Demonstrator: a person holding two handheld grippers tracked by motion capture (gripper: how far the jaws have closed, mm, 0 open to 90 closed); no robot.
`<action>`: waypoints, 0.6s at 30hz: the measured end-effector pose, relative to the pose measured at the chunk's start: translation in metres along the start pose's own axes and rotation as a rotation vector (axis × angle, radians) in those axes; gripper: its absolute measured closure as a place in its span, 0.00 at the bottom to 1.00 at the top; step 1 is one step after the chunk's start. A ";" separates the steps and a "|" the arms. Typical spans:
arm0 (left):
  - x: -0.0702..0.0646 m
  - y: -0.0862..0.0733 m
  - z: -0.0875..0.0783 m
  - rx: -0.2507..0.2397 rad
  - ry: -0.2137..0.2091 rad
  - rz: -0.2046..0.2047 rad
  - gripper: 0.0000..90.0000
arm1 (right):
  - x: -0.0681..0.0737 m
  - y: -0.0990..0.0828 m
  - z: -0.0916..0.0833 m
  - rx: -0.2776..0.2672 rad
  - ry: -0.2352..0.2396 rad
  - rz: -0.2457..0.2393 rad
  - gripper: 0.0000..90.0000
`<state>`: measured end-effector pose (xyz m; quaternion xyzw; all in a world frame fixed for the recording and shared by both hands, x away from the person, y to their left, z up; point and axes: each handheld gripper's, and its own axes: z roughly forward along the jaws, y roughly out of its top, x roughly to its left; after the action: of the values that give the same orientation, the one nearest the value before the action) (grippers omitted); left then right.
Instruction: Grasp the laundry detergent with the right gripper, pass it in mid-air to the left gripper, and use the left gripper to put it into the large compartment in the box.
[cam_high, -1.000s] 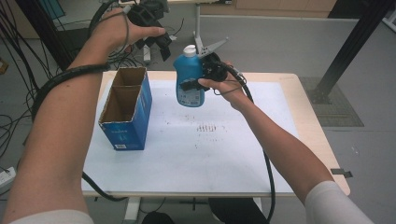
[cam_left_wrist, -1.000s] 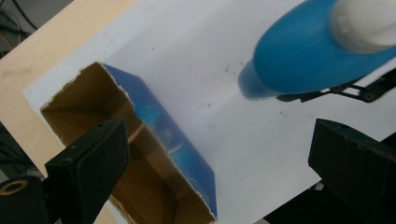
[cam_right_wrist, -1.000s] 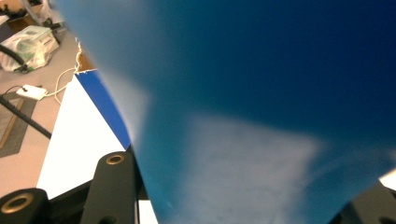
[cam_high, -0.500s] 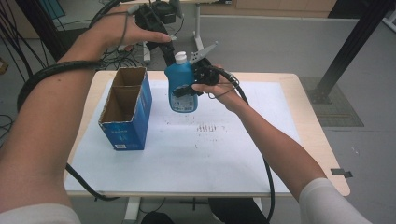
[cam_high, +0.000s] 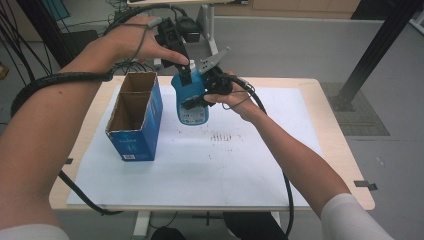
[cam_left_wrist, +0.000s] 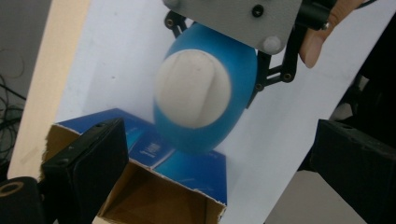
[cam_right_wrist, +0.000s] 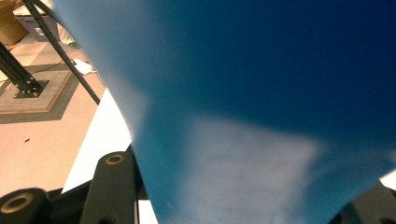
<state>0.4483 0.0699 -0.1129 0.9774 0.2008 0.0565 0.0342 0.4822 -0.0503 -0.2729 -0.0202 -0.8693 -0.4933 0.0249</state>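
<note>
One open blue carton (cam_high: 134, 117) stands on the desk (cam_high: 305, 85), its mouth up, likely to receive the bottle. Beyond it, the right tongs (cam_high: 197, 92) clench the single blue bottle (cam_high: 192, 100), lifted above the desk beside the carton. Farthest, the left tongs (cam_high: 186, 67) hover released around its white cap (cam_left_wrist: 192, 88), apparently to take it.

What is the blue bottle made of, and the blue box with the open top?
The blue bottle looks like smooth, slightly glossy plastic, with a matte white plastic cap. The blue box looks like cardboard: its inside is plain brown and its cut top edges look rough and papery, while the outside is printed blue.
</note>
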 end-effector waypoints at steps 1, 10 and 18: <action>0.000 0.001 0.001 0.002 -0.002 0.003 0.05 | 0.001 0.000 0.000 0.000 0.000 -0.003 0.49; -0.003 0.009 0.011 0.010 -0.015 0.024 0.05 | 0.007 0.003 -0.003 -0.024 0.017 -0.029 0.49; -0.003 0.012 0.016 0.030 -0.032 0.040 0.05 | 0.011 0.002 -0.001 -0.042 0.043 -0.049 0.49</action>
<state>0.4526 0.0573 -0.1279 0.9824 0.1816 0.0384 0.0219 0.4710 -0.0497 -0.2700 0.0110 -0.8583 -0.5120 0.0310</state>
